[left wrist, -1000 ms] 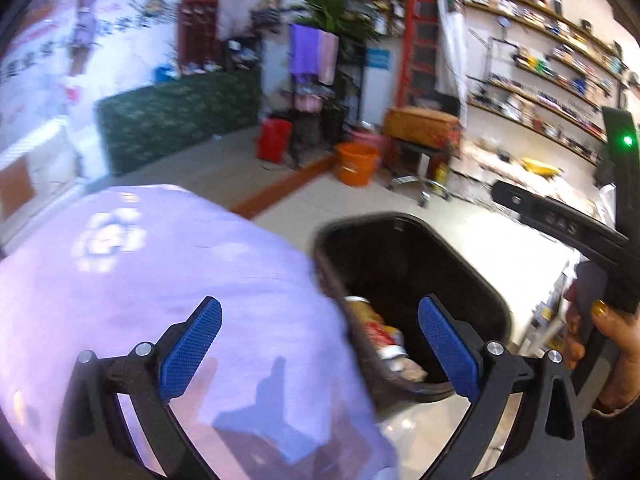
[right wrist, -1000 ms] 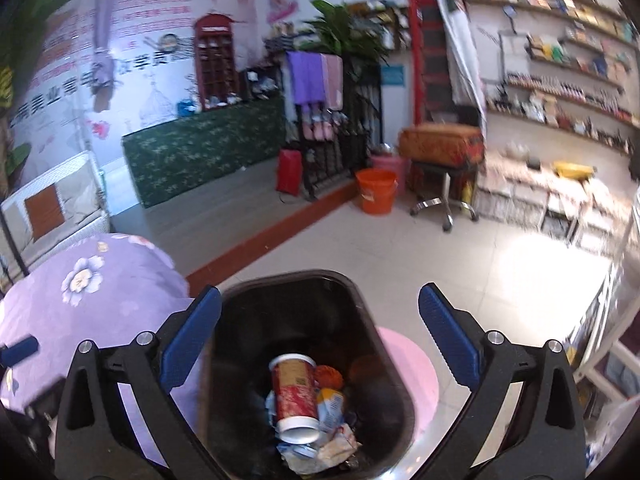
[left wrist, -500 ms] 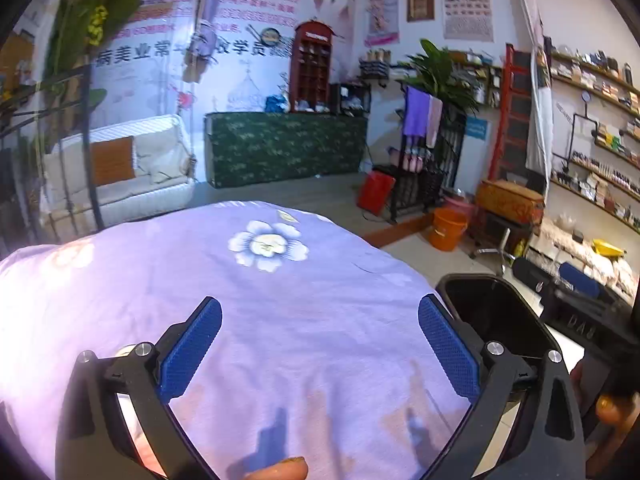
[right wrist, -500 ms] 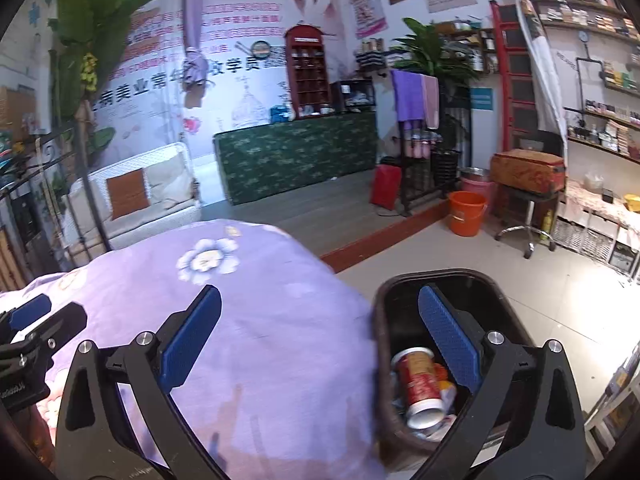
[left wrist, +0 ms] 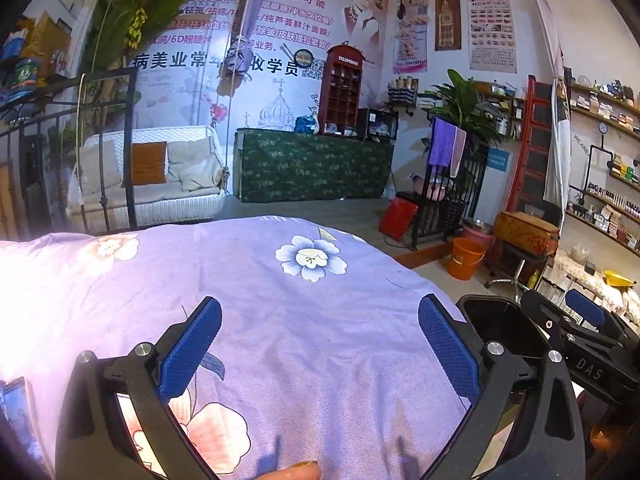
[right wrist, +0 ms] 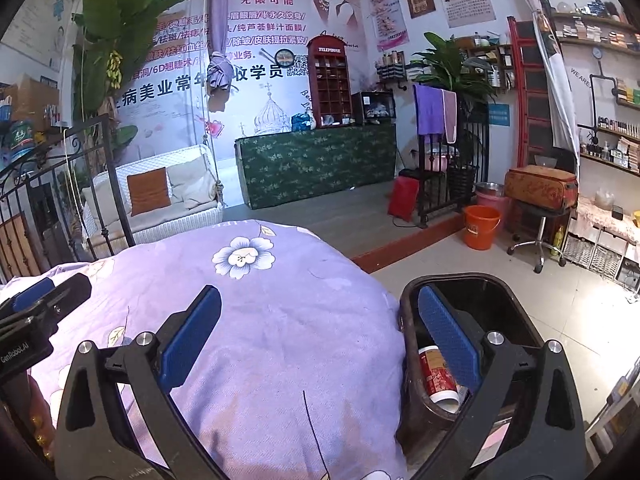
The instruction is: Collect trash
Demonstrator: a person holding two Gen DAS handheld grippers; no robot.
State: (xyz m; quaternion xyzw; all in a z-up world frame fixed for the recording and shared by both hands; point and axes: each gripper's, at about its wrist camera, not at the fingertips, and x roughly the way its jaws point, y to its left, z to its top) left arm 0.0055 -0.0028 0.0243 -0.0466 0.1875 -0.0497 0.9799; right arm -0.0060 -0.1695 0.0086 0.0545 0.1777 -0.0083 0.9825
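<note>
Left gripper (left wrist: pixel 320 344) spread wide, empty, hovers over lilac floral-print cloth covering table (left wrist: pixel 320 360). Right gripper (right wrist: pixel 320 340) likewise released, holds nothing, straddles table's right edge. Black plastic trash bin (right wrist: pixel 524 320) stands just beside that edge, placed for short drops. Red paper cup (right wrist: pixel 436 372) lies inside bin with other scraps. No loose trash visible on cloth; judgement: collecting near done.

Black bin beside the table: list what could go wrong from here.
1. The black bin sits tight against the purple floral tablecloth; a swing could knock it.
2. The right gripper is open with one finger over the bin rim and could catch it.
3. The red cup could spill out if the bin tips.
</note>
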